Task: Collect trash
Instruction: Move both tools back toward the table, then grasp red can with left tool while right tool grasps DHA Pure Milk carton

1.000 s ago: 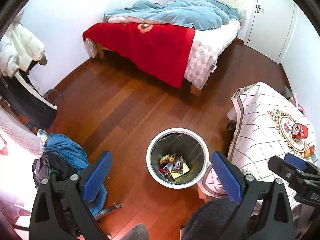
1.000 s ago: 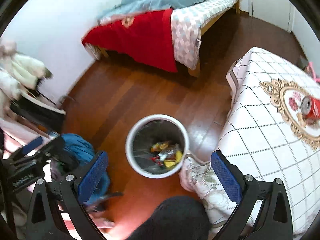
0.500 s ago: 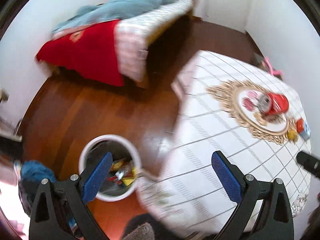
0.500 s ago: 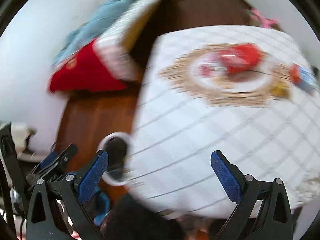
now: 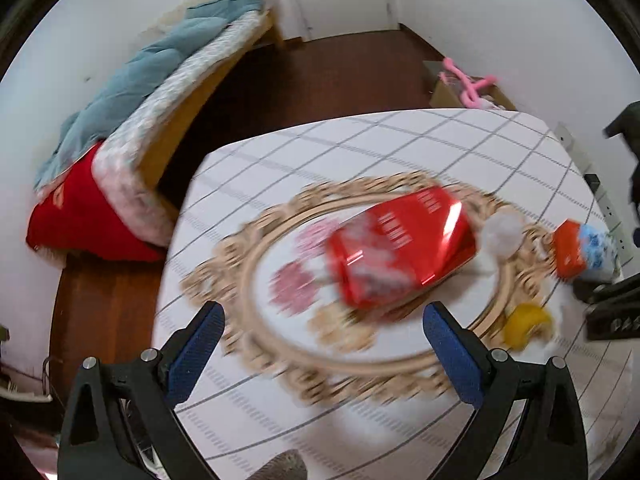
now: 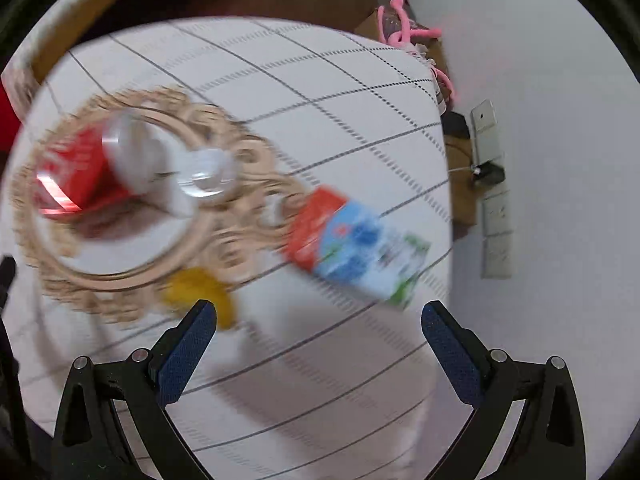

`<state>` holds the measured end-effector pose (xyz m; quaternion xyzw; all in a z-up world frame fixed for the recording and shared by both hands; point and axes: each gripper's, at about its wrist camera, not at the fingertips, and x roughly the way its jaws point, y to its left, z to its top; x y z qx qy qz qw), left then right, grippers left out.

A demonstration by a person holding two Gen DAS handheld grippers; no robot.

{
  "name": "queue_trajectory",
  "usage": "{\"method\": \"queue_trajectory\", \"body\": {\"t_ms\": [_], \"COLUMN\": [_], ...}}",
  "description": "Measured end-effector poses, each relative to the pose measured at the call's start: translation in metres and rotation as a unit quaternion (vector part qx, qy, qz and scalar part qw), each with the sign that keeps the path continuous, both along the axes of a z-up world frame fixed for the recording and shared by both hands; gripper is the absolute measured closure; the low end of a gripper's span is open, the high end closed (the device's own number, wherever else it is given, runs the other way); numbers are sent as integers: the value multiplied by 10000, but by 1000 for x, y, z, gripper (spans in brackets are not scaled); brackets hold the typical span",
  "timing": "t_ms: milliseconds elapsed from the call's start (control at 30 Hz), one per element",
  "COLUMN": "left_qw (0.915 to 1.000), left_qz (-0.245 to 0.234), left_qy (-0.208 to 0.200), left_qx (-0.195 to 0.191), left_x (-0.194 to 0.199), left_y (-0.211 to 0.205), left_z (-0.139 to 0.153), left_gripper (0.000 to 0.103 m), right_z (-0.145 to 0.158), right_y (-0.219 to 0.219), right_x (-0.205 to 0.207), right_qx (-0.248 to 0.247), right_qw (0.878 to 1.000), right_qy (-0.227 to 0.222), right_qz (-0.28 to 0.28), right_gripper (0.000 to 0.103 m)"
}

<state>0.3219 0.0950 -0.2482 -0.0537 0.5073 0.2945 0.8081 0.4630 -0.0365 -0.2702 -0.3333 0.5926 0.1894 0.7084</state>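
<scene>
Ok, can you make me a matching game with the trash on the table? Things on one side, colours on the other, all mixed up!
Things:
1. can
2. carton
3. wrapper
4. cup

Colours:
A. yellow
B. clear
C. red with white marks
D. red, blue, white and green

Pairs: 1-C, 2-D, 3-A, 4-B

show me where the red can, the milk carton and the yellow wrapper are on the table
red can (image 5: 404,248), left wrist view, middle of its side.
milk carton (image 6: 360,248), right wrist view, blue middle panel.
yellow wrapper (image 6: 200,288), right wrist view, its centre.
</scene>
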Motion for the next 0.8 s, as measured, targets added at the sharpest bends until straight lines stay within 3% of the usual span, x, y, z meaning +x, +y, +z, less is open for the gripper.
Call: {"method": "queue_trajectory", "body": {"t_ms": [167,333,367,400,533,633,667,700,800], "left_qw": [9987,9929,9913,9894,9749,9596,9557,9499,9398], "left_qz": [-401,-1112,-1240,-1377,-2103,-2594,-2689,-2837,-3050], "left_qy": [166,303,342,388,729,1059,1157,1275,1530], "left_qx": [259,286,273,264,38,-264,-296,-313,-172], "left_x": [33,40,44,45,55,65,69,74,84], "left_y": [-12,-12,-9,-8,-1,-4,-5,-9,-19], "left_z": [0,0,-2,-2,-10,-23,-27,-33,-48], "left_gripper": [2,2,2,2,2,2,2,2,3], "right_z": [-22,-43,-41,-38,-34,-32,-32,-32,-33], "right_y": [3,-6,-9,-15,-34,-36,-34,-32,-29], "right_x": [31,45,46,48,46,45,45,45,46], "right_qx": [-361,-5,175,436,1003,1322,1374,1391,1343], "right_qw": [9982,9987,9987,9975,9854,9777,9772,9780,9809], "right_qy": [64,372,429,559,1076,1312,1316,1257,1082], "right_qz": [466,337,234,31,-857,-970,-943,-916,-899], "right_gripper": [0,1,9,27,31,29,24,19,19]}}
